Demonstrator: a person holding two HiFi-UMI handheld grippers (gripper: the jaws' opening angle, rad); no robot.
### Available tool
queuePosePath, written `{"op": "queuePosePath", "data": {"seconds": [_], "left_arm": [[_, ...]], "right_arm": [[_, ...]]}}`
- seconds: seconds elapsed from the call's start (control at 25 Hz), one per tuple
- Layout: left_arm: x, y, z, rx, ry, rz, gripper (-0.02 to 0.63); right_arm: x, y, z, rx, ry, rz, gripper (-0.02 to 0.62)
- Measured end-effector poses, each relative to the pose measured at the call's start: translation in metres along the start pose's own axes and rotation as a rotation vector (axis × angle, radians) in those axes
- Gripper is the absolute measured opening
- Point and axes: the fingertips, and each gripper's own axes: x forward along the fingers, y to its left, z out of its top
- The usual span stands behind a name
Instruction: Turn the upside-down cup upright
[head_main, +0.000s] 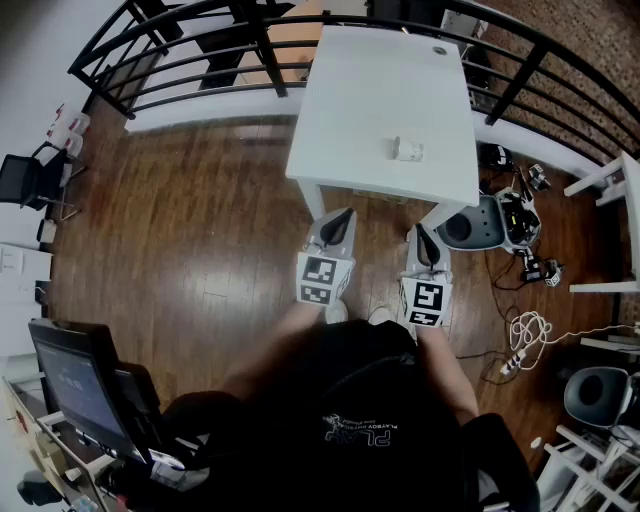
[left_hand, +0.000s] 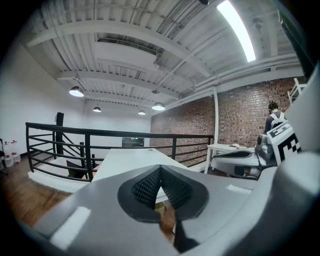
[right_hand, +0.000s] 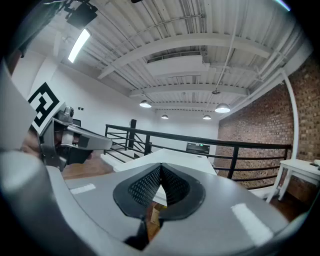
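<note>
A small white cup (head_main: 407, 150) rests on the white table (head_main: 360, 110), toward its near right part; which way it faces is too small to tell. My left gripper (head_main: 343, 215) and right gripper (head_main: 420, 232) hover side by side in front of the table's near edge, well short of the cup. Both are shut with nothing between the jaws. In the left gripper view the left gripper (left_hand: 160, 170) has its pads touching, and the table (left_hand: 127, 160) stretches ahead. In the right gripper view the right gripper (right_hand: 161, 166) is likewise closed, facing the table (right_hand: 175, 159).
A black railing (head_main: 200, 60) runs behind and beside the table. A grey machine (head_main: 480, 220) and cables (head_main: 530, 330) lie on the wooden floor at the right. A monitor (head_main: 75, 385) stands at the lower left. A second white table (left_hand: 227, 148) and a person (left_hand: 274, 120) stand far right.
</note>
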Motion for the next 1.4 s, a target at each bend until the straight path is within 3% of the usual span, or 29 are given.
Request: {"op": "queuePosePath", "data": {"seconds": [0.24, 0.52, 0.96, 1.4], "left_arm": [[-0.005, 0.016, -0.006, 0.0, 0.011, -0.019, -0.003], [-0.005, 0.0, 0.0, 0.0, -0.017, -0.071, -0.002], [0.009, 0.011, -0.013, -0.047, 0.003, -0.036, -0.003], [0.05, 0.022, -0.007, 0.015, 0.059, 0.014, -0.003]], "right_arm": [[-0.001, 0.01, -0.001, 0.042, -0.003, -0.041, 0.014], [-0.008, 0.009, -0.015, 0.056, 0.03, -0.07, 0.012], [0.007, -0.006, -0.017, 0.041, 0.05, -0.062, 0.014], [0.066, -0.04, -0.035, 0.081, 0.062, -0.027, 0.014]]}}
